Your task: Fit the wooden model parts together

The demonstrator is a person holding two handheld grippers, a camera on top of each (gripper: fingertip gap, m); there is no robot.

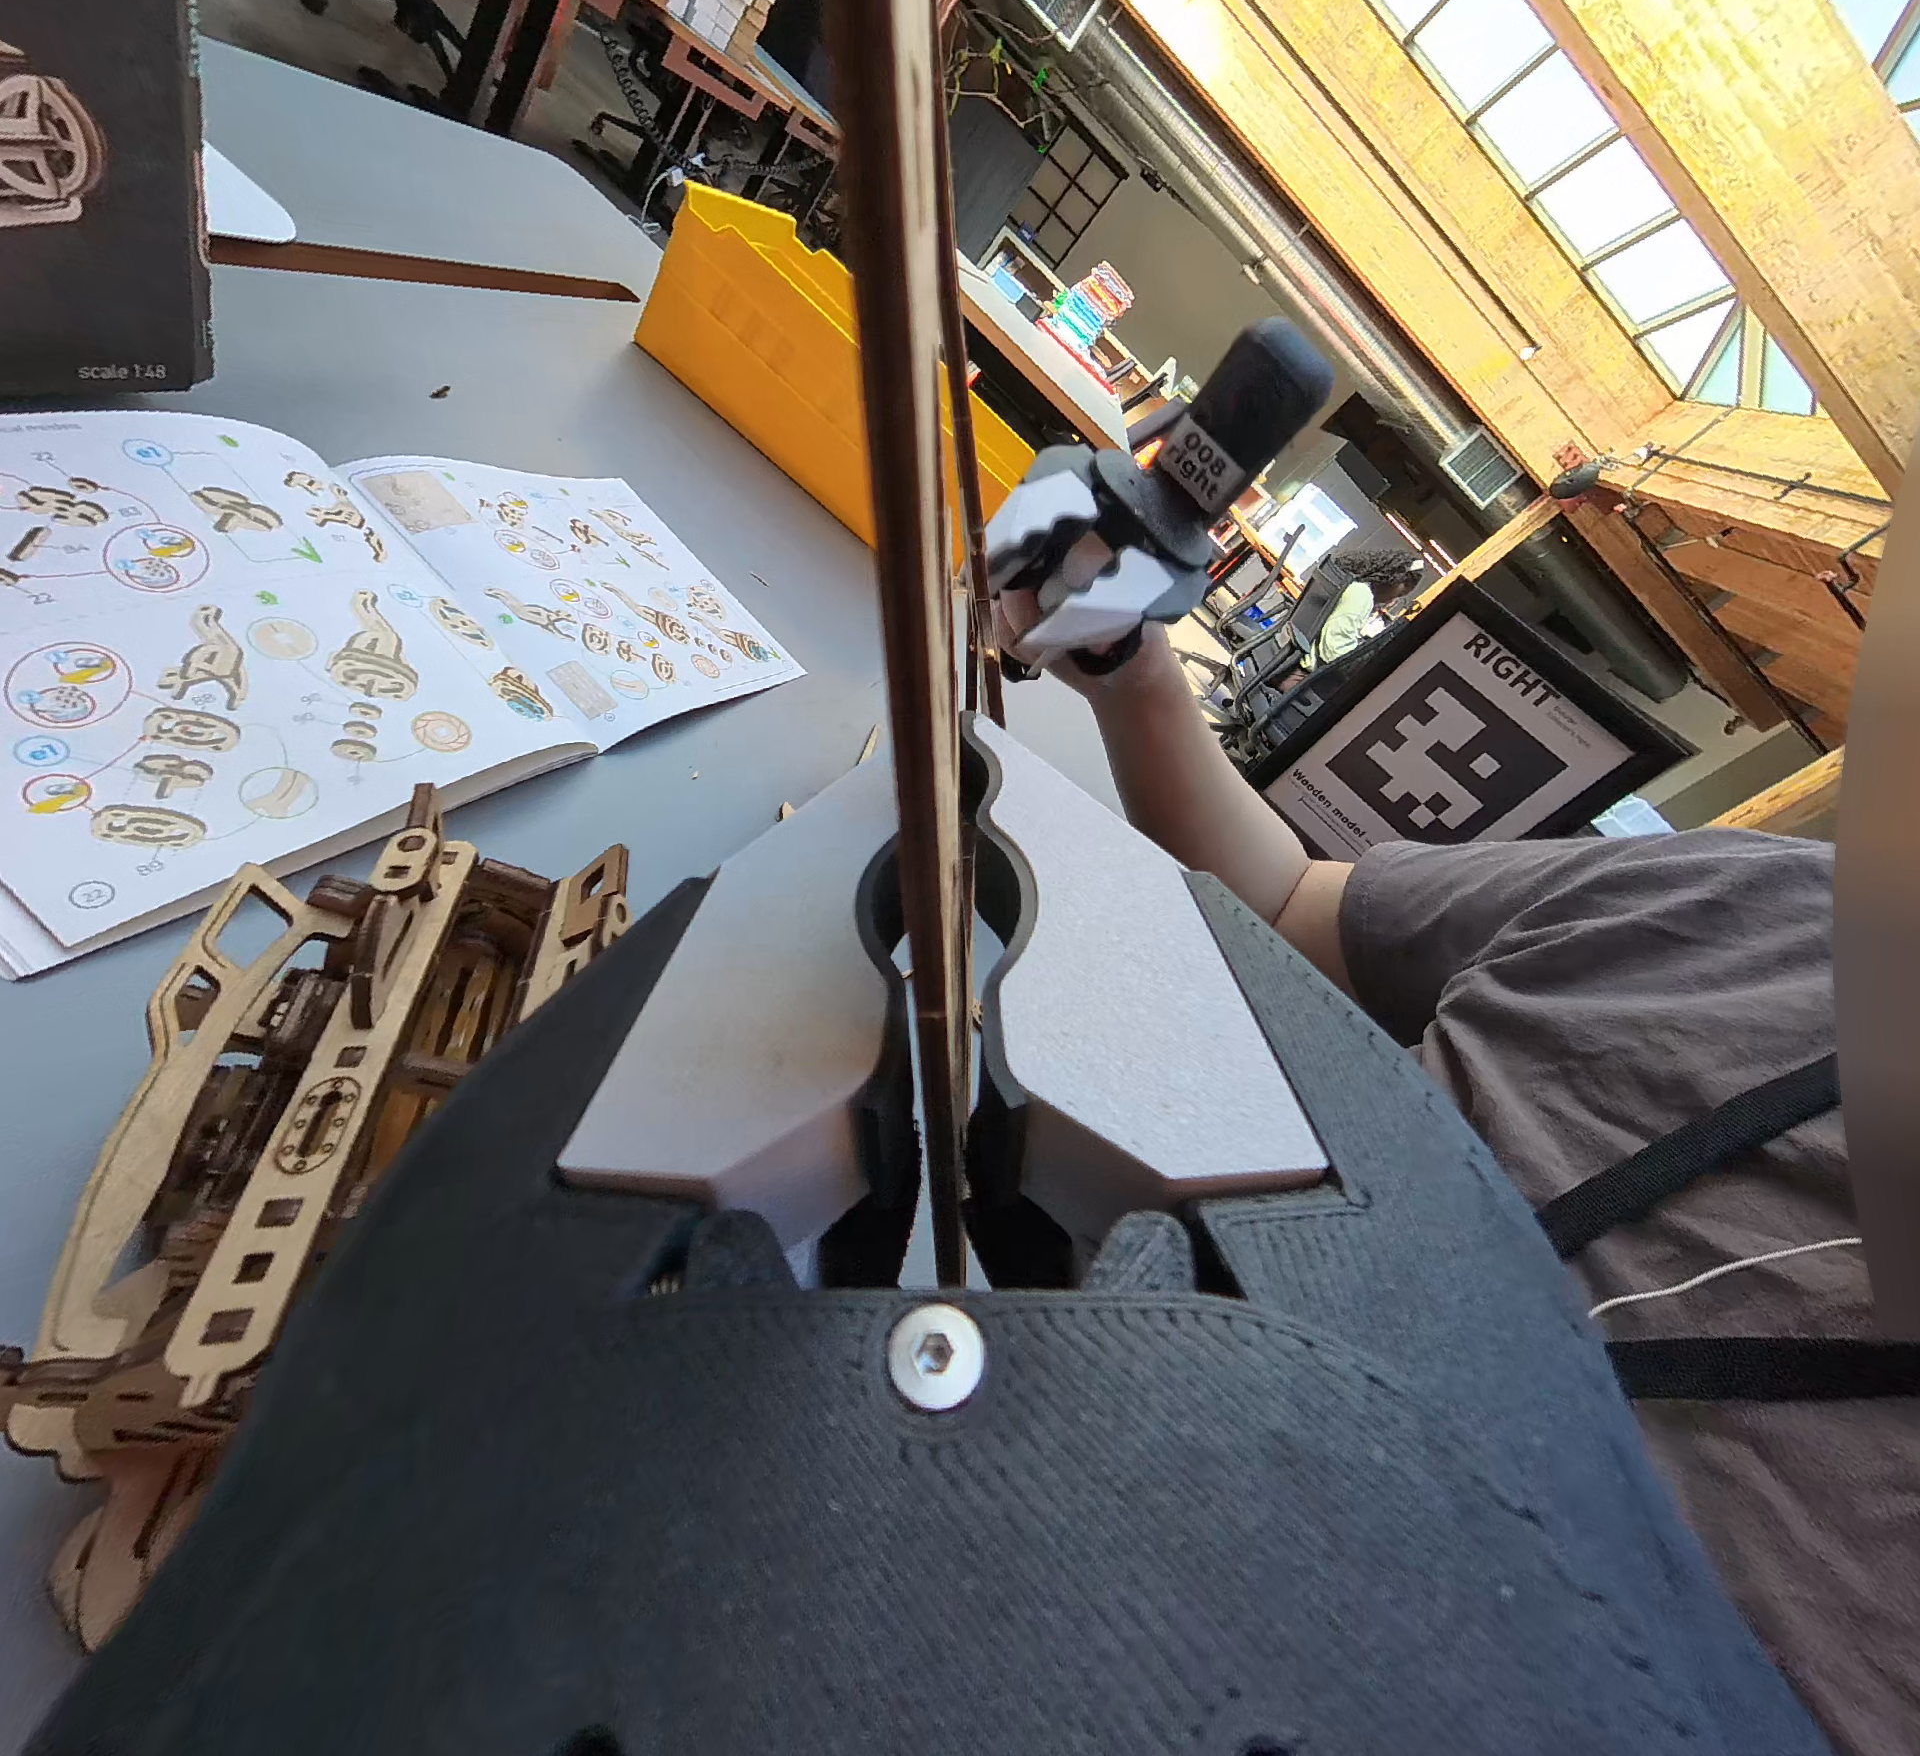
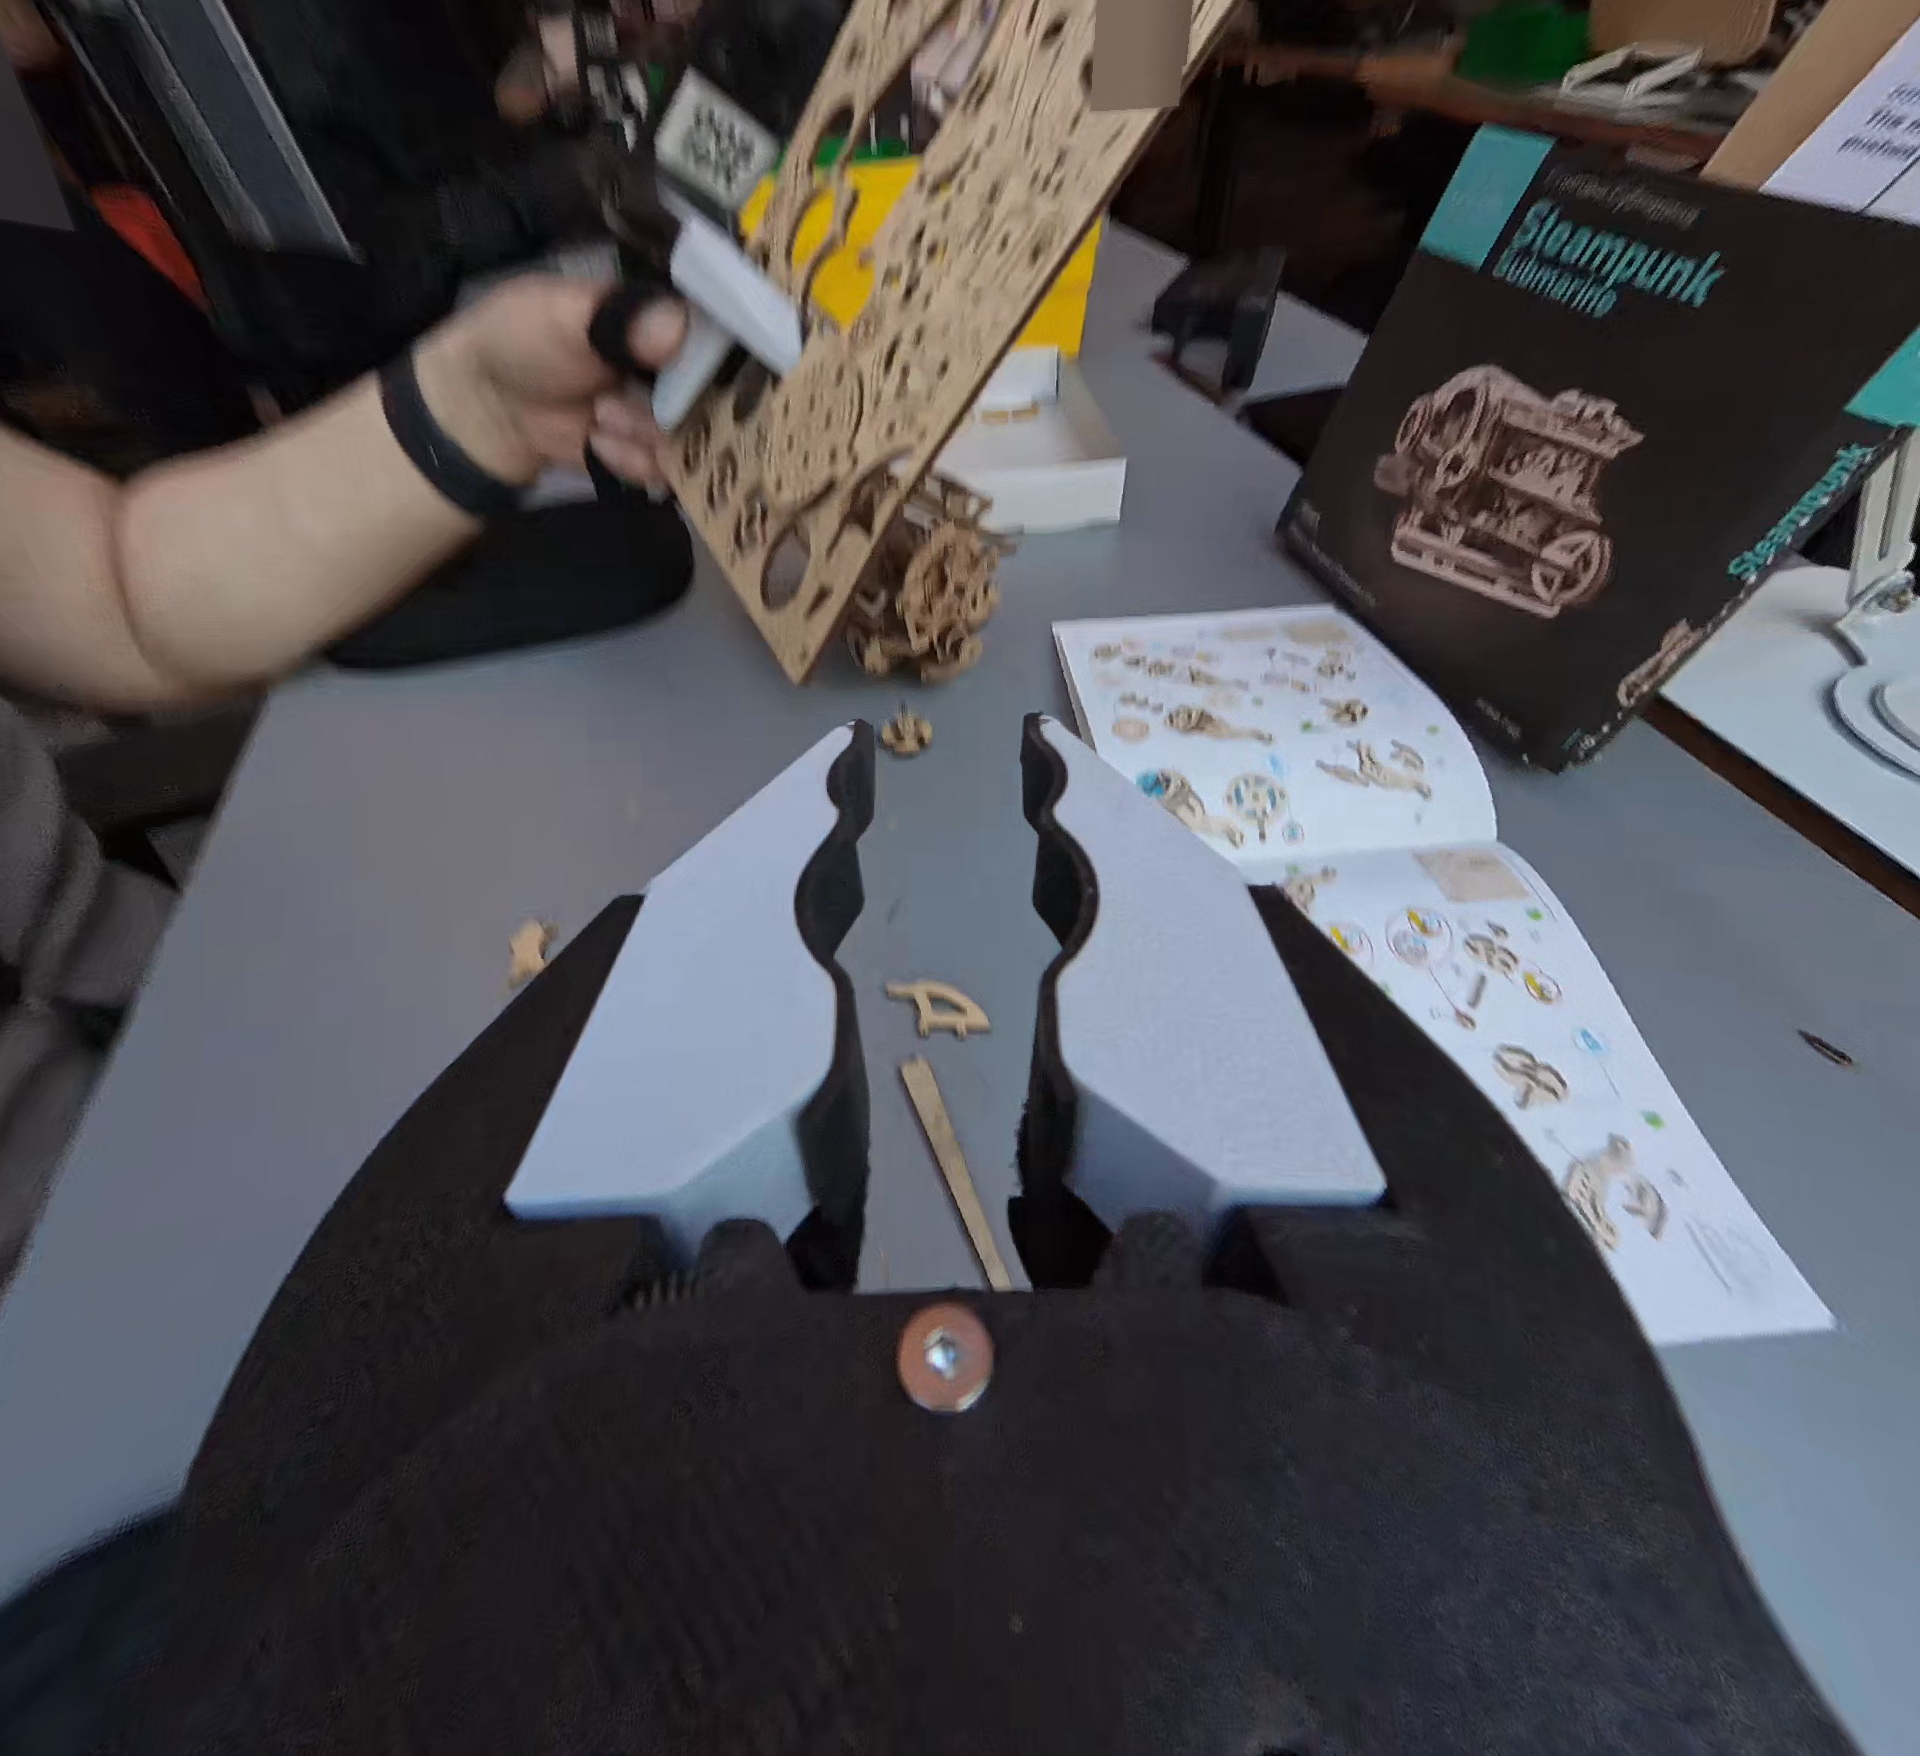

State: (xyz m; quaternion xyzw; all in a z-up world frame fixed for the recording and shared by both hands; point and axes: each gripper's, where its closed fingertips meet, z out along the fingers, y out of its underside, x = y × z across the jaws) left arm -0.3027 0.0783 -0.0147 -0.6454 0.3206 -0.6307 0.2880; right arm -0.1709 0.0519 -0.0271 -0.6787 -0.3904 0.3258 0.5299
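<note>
While the thin laser-cut plywood parts sheet (image 2: 935,252) stands tilted above the grey table (image 2: 416,823), the left gripper (image 1: 940,833) clamps its edge; the right gripper (image 2: 945,740) hangs spread and empty over small loose wooden pieces (image 2: 938,1008).

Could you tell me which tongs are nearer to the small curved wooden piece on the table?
Right. The right tongs hover open above the curved piece; the left tongs hold the parts sheet farther off.

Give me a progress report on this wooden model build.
Done: a partly built wooden model stands on the table beside the open instruction booklet. In hand: the left claw is shut on a laser-cut parts sheet, held up. Left: loose pieces lie below the open, empty right claw, unfitted.
</note>
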